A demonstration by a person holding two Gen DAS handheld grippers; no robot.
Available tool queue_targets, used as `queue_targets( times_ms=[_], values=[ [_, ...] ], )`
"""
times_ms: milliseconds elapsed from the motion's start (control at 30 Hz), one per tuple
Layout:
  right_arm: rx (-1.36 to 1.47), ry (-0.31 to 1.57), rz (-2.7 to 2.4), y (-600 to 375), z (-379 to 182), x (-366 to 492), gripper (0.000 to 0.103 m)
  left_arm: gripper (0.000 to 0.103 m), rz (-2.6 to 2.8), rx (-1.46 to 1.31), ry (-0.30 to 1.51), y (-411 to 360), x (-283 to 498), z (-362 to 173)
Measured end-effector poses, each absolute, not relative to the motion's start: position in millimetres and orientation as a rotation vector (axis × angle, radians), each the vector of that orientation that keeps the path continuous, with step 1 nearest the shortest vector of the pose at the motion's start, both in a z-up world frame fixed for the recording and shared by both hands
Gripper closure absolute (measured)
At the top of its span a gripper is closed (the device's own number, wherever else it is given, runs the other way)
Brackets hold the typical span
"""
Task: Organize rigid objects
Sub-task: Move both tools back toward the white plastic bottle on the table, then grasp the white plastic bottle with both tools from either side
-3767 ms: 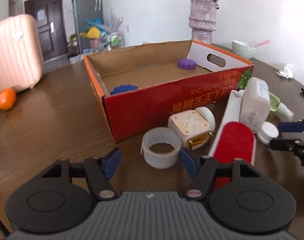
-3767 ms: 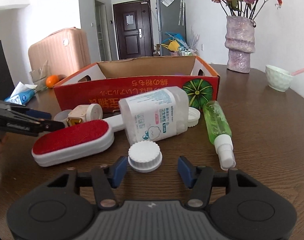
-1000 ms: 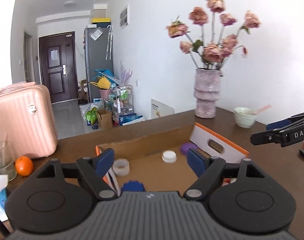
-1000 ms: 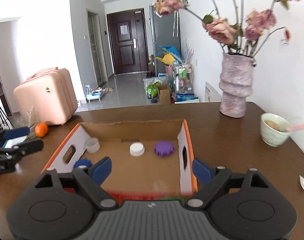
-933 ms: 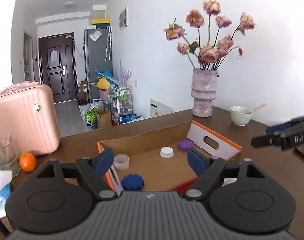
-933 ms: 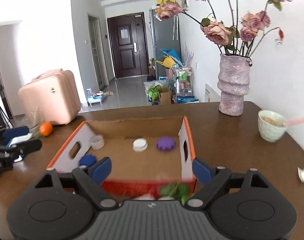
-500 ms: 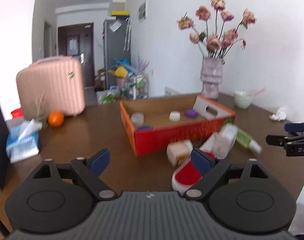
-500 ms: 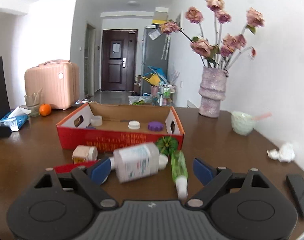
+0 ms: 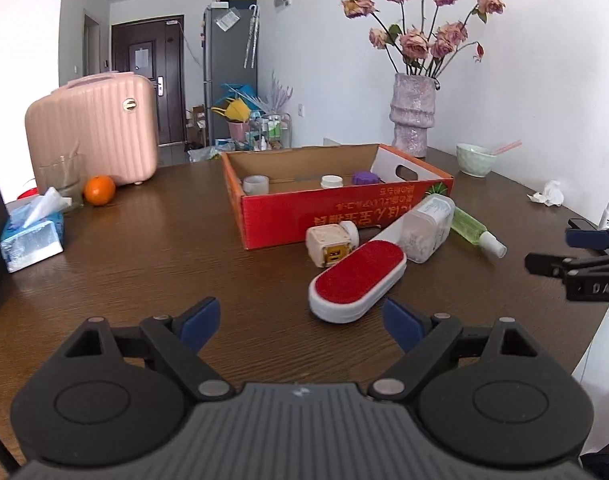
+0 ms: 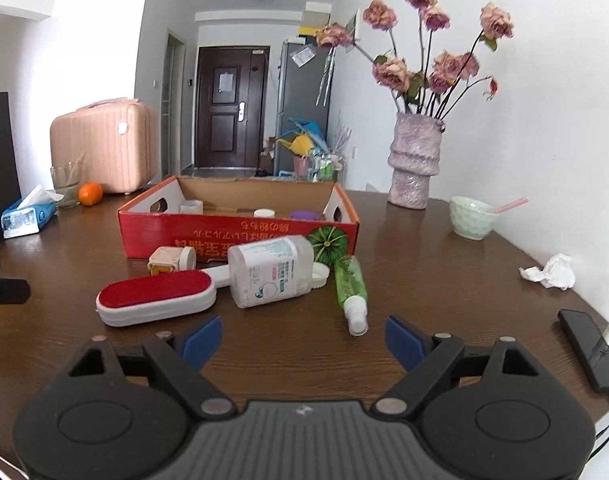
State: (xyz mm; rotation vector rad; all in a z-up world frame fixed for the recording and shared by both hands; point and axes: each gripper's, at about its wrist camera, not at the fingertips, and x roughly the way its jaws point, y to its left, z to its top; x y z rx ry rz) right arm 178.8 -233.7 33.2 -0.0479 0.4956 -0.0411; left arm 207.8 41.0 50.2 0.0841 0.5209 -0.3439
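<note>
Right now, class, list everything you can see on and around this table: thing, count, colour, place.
cardboard box: 1, red, mid-table
tape roll: 1, white, in box
caps: 2, white and purple, in box
lint brush: 1, red and white, before box
jar: 1, white, on its side
spray bottle: 1, green, lying
cube plug: 1, cream, by box
vase: 1, pink, far right
bowl: 1, pale green
orange: 1
tissue pack: 1, blue
suitcase: 1, pink
left gripper: open, empty
right gripper: open, empty
</note>
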Motion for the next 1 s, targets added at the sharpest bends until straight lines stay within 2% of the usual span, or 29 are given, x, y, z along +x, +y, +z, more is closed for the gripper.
queue_targets(
  times_ms=[167,300,367,433,533,567,633,767,900,1000],
  values=[
    [-0.079,0.519,-0.013,-240,35,205,0.021,0.012,-0.353,0.037,0.557,20,235,45],
    [-0.036,0.526,0.000,-253,38,243,0.026,0.020,-0.374,-0.040,0.493,0,253,47],
    [0.005,0.535,0.006,-259,38,267,0.029,0.028,-0.395,-0.029,0.473,-20,263,45],
    [0.047,0.535,0.033,-264,37,290,0.035,0.043,-0.438,-0.028,0.499,-39,279,43],
    [0.106,0.553,0.089,-271,31,321,0.045,0.055,-0.504,-0.111,0.583,-57,310,37],
    [0.116,0.571,0.102,-274,28,330,0.049,0.056,-0.523,-0.148,0.618,-62,322,33],
    [0.172,0.571,0.150,-283,22,341,0.055,0.067,-0.544,-0.201,0.698,-70,343,24],
    [0.261,0.592,0.224,-303,18,354,0.059,0.068,-0.627,-0.381,0.758,-66,362,14],
    [0.349,0.604,0.284,-316,10,359,0.060,0.066,-0.632,-0.424,0.698,-64,360,17],
    [0.346,0.591,0.282,-315,8,358,0.061,0.074,-0.597,-0.382,0.701,-74,359,21]
  ],
)
